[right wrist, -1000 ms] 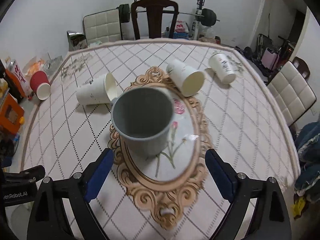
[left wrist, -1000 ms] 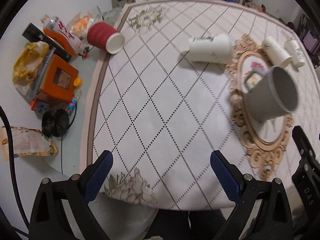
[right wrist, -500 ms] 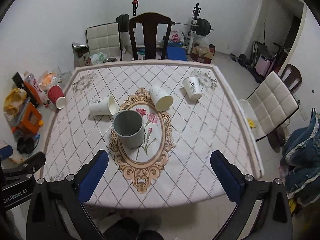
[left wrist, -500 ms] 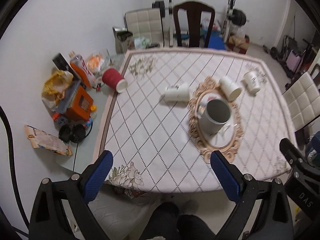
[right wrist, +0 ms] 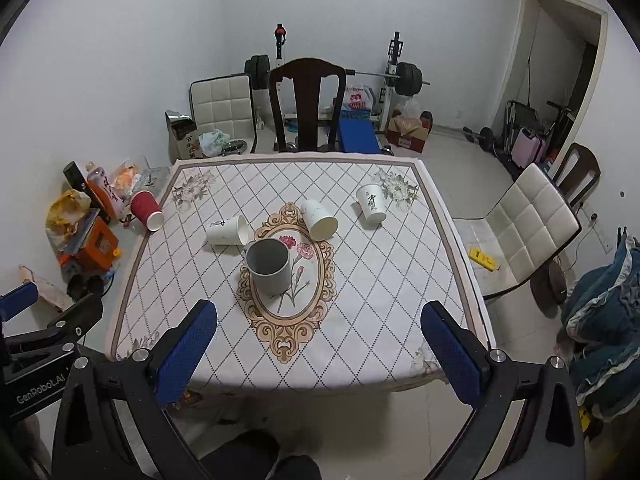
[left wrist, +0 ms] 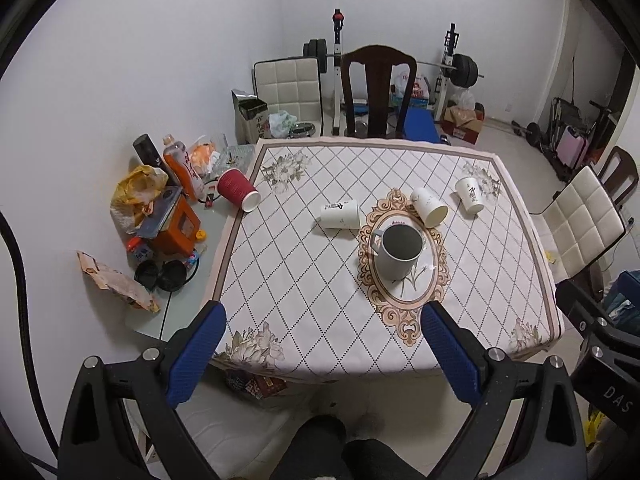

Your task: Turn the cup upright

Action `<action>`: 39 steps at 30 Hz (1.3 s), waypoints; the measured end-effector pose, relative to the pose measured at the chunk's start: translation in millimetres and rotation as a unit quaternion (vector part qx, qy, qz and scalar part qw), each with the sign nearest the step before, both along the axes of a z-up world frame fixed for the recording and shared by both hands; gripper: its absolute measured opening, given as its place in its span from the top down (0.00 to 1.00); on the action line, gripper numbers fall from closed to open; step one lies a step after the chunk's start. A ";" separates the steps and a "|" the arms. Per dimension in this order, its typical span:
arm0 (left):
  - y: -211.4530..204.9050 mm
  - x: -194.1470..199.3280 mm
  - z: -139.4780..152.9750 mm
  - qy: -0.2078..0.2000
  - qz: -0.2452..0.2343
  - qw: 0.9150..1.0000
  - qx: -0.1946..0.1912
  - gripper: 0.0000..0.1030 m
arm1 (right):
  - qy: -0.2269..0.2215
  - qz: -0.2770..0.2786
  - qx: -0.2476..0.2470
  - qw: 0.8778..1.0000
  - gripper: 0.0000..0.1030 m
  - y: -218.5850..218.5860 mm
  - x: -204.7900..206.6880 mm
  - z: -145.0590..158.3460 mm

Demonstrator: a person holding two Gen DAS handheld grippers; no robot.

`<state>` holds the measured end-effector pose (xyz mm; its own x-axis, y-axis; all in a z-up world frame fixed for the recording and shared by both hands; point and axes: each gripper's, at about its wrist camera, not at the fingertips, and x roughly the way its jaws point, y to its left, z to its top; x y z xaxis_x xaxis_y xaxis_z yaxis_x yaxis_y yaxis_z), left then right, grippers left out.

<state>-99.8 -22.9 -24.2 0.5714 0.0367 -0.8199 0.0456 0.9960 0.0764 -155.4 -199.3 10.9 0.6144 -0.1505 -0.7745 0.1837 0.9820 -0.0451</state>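
Both your grippers, left gripper (left wrist: 322, 346) and right gripper (right wrist: 318, 348), hang spread and empty at frame bottom. Mid-frame, the grey handled ceramic mug (right wrist: 269, 266) stands upright on the counter (right wrist: 384, 300). Job looks done; three white paper cups lie tipped beyond.

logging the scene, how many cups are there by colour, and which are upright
white paper cups, on their sides: 3
red paper cup, on its side: 1
grey mug, upright: 1
total: 5
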 end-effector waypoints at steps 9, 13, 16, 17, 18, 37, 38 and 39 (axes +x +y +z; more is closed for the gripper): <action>7.5 -16.8 12.7 -0.013 0.006 1.000 -0.003 0.03 | -0.017 0.005 -0.004 1.000 0.00 6.8 -21.8 25.1; 11.5 -19.9 14.4 -0.017 0.012 1.000 -0.002 0.03 | -0.018 0.007 -0.002 1.000 0.00 9.4 -23.5 27.2; 13.2 -22.3 16.9 -0.023 0.014 1.000 0.001 0.03 | -0.017 0.007 -0.002 1.000 0.00 9.5 -23.4 27.1; 13.6 -22.7 17.4 -0.025 0.015 1.000 0.002 0.03 | -0.017 0.006 -0.002 1.000 0.00 9.6 -23.6 27.2; 13.5 -23.1 18.1 -0.027 0.016 1.000 0.003 0.03 | -0.017 0.006 -0.001 1.000 0.00 9.7 -24.7 28.0; 7.7 -28.5 25.4 -0.040 0.009 0.999 0.003 0.00 | -0.015 0.006 -0.005 1.000 0.00 8.0 -31.5 28.1; 7.8 -28.5 25.4 -0.040 0.010 0.999 0.003 0.00 | -0.014 0.006 -0.006 1.000 0.00 8.1 -31.5 28.0; 7.4 -29.0 25.7 -0.040 0.010 0.999 0.003 0.00 | -0.014 0.006 -0.006 1.000 0.00 7.3 -32.1 28.0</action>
